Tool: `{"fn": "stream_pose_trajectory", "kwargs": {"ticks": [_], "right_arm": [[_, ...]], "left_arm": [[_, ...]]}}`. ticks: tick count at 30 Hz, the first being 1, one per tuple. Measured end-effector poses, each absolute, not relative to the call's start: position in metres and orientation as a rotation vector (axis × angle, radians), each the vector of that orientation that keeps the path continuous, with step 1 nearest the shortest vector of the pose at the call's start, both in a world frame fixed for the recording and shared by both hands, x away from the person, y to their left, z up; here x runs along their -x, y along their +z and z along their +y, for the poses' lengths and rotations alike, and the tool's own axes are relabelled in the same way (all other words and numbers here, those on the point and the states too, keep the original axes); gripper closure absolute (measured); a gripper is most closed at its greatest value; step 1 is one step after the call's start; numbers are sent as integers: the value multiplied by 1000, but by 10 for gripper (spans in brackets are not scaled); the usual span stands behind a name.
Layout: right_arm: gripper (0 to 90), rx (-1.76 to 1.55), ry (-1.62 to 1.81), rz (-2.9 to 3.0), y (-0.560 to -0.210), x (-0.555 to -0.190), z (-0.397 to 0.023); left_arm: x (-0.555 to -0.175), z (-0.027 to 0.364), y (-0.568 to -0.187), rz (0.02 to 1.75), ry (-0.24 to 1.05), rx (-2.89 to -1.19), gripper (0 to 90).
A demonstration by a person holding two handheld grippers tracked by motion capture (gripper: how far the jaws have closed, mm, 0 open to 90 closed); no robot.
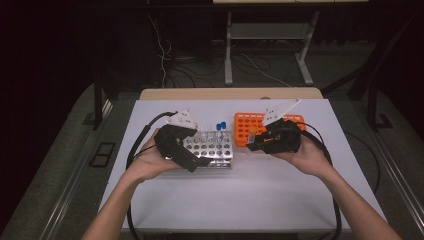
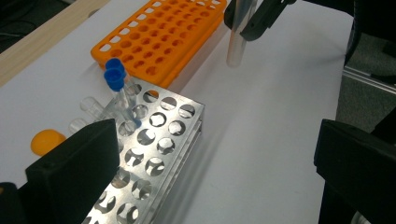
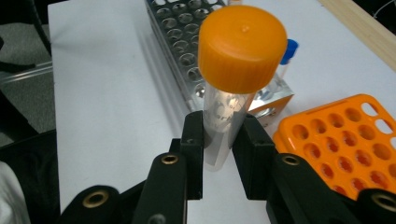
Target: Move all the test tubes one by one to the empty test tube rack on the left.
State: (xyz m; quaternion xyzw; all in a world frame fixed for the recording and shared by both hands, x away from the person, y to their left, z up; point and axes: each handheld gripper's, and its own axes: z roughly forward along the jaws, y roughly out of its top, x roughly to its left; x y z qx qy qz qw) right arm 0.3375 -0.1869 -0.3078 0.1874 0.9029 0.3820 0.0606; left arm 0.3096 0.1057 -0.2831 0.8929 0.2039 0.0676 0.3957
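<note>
The right tool is clamping a clear tube with an orange cap, holding it upright in the air between the orange rack and the metal rack. The left tool is hovering by the metal rack with its jaws spread wide, nothing between them. The step in hand looks like carrying the tube from one rack to the other (which way I cannot tell). The next move is calling for lining the tube's rounded bottom over a free hole and lowering it straight. The tube is looking empty and glossy. Two blue-capped tubes are standing in the metal rack, and a loose orange cap is lying on the white table beside it.
</note>
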Motion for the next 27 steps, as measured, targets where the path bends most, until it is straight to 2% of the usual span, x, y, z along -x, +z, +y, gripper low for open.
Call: {"fn": "stream_pose_trajectory", "kwargs": {"ticks": [18, 23, 27], "right_arm": [[737, -394, 1133, 2854, -320, -316, -143], [737, -362, 1135, 2873, -324, -312, -133], [737, -337, 1131, 2889, -327, -309, -124]], "left_arm": [[-305, 78, -278, 386, 125, -2330, 29], [-303, 72, -277, 346, 105, -2348, 82], [-302, 69, -278, 303, 71, -2363, 189]]}}
